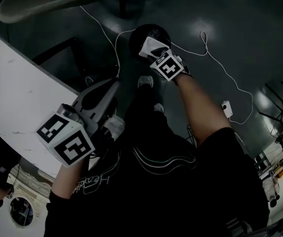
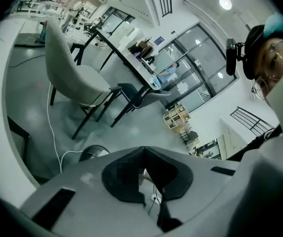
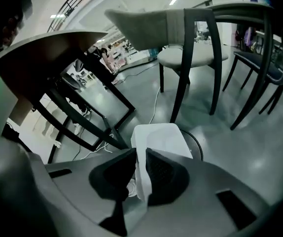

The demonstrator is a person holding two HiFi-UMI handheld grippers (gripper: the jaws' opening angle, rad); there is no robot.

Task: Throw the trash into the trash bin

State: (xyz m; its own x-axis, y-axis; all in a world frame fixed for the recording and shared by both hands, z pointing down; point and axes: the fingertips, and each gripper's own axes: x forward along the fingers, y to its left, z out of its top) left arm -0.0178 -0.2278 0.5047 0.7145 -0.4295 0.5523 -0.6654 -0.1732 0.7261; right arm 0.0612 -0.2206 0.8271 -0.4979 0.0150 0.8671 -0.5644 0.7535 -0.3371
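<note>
**Right gripper holds white trash over the bin; left gripper shut and empty**

The right gripper [image 3: 140, 150] points steeply down, its jaws nearly together and clamped on a piece of white trash [image 3: 159, 138]. This is a flat, pale, folded-looking piece that sticks out past the pads. What it is made of can't be told.

In the head view the trash sits right over the dark mouth of the round black trash bin [image 1: 137, 34], which stands on the grey floor in front of the person's shoes [image 1: 145, 81]. In the right gripper view the bin's black rim curves out from behind the white piece. The trash is in the jaws, above the bin, not lying inside it.

The left gripper [image 2: 142, 151] is off to the person's left, beside the edge of the white table [image 1: 18, 107] and well apart from the bin. Its jaws meet tip to tip with nothing between them. It is tilted partly downward, and the bin shows small on the floor beyond it.

A thin white cable [image 1: 220, 65] snakes across the floor past the bin to a small white plug block [image 1: 227, 108]. A chair [image 3: 191, 53] with dark legs stands behind the bin, with more dark-framed furniture to its left.
</note>
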